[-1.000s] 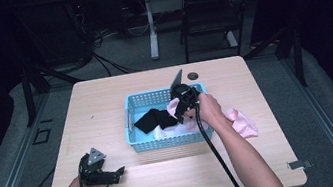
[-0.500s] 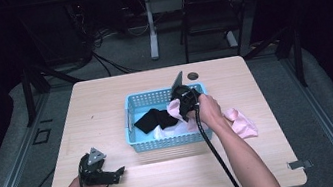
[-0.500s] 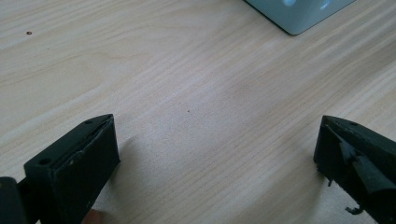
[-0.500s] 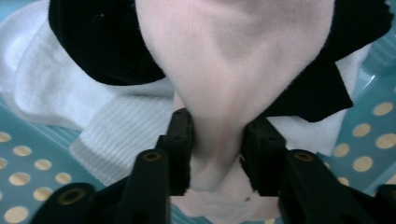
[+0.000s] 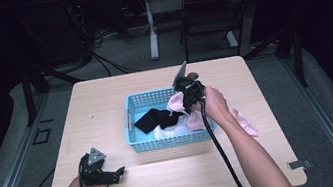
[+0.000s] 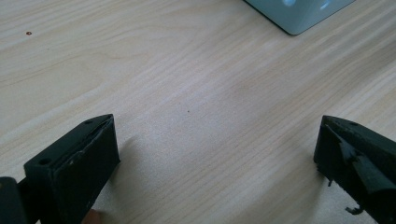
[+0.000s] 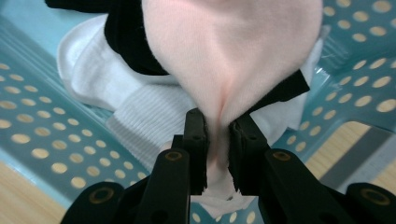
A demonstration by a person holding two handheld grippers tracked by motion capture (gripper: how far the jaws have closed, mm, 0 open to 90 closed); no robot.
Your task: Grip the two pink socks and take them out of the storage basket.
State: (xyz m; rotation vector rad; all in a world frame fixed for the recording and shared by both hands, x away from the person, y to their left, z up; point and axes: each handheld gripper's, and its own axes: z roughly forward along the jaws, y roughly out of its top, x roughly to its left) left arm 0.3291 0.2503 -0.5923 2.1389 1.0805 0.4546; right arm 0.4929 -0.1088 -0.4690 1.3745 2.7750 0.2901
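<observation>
The pink sock (image 7: 233, 51) is cut off by the top edge of the right gripper view, and its pinched fold is hidden between the jaws. The white sock (image 7: 144, 121) is partly covered by it.

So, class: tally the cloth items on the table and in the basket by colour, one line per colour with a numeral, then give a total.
Pink: 2, one pinched in the right gripper over the blue basket, pink sock, and another pink piece on the table.
Black: 1, black sock.
White: 1, white sock, possibly more underneath.
Total: 4.
</observation>
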